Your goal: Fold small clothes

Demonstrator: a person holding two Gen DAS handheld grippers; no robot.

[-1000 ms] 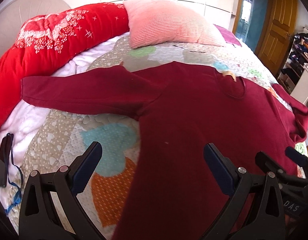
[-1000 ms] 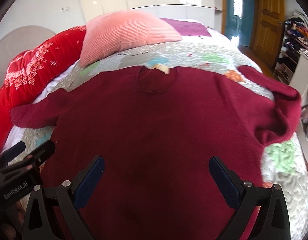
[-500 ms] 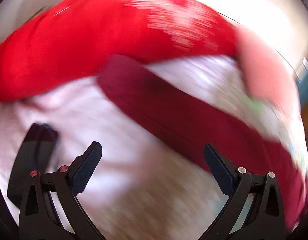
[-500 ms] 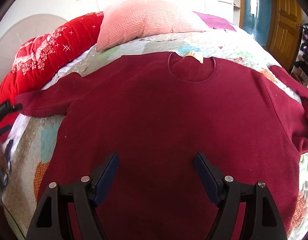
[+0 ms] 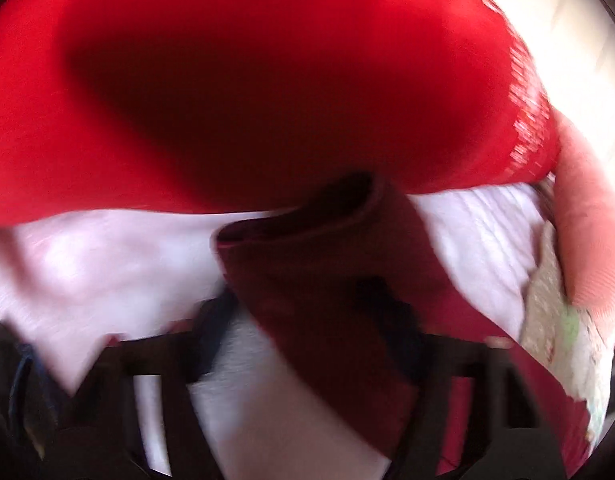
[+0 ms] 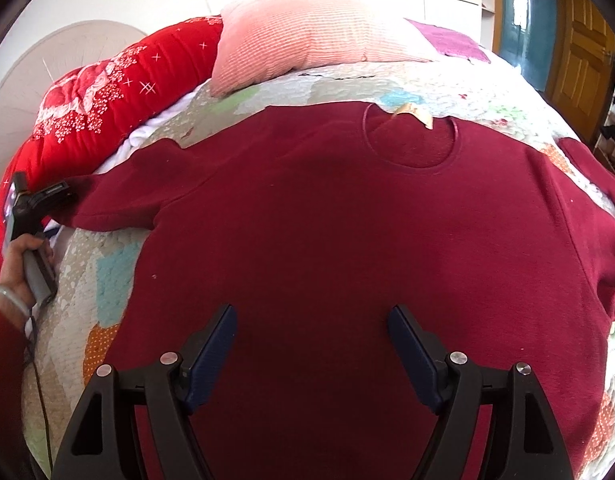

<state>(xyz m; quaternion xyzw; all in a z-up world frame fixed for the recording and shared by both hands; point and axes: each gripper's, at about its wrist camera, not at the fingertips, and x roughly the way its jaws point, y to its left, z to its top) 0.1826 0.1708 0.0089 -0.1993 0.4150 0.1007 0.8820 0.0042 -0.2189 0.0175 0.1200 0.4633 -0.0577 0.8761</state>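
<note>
A dark red long-sleeved sweater (image 6: 347, 240) lies flat on the quilted bed, neck hole and tan label (image 6: 411, 114) at the far side. My left gripper (image 5: 307, 312) is at the end of the left sleeve (image 5: 327, 264). The sleeve cuff lies between its fingers and the view is blurred. The same gripper (image 6: 55, 194) shows at the sleeve end in the right wrist view, held by a hand. My right gripper (image 6: 311, 344) is open above the sweater's lower body, holding nothing. The right sleeve (image 6: 599, 208) is bent back at the right edge.
A red quilt (image 6: 99, 100) lies along the left of the bed and fills the left wrist view (image 5: 267, 80). A pink pillow (image 6: 319, 36) sits at the head. A patchwork quilt (image 6: 107, 280) covers the bed. A wooden door (image 6: 583, 56) stands far right.
My left gripper has swung left from the sweater's body to the left sleeve's cuff, which now lies between its fingers. My right gripper's fingers have narrowed, and it has moved closer to the sweater.
</note>
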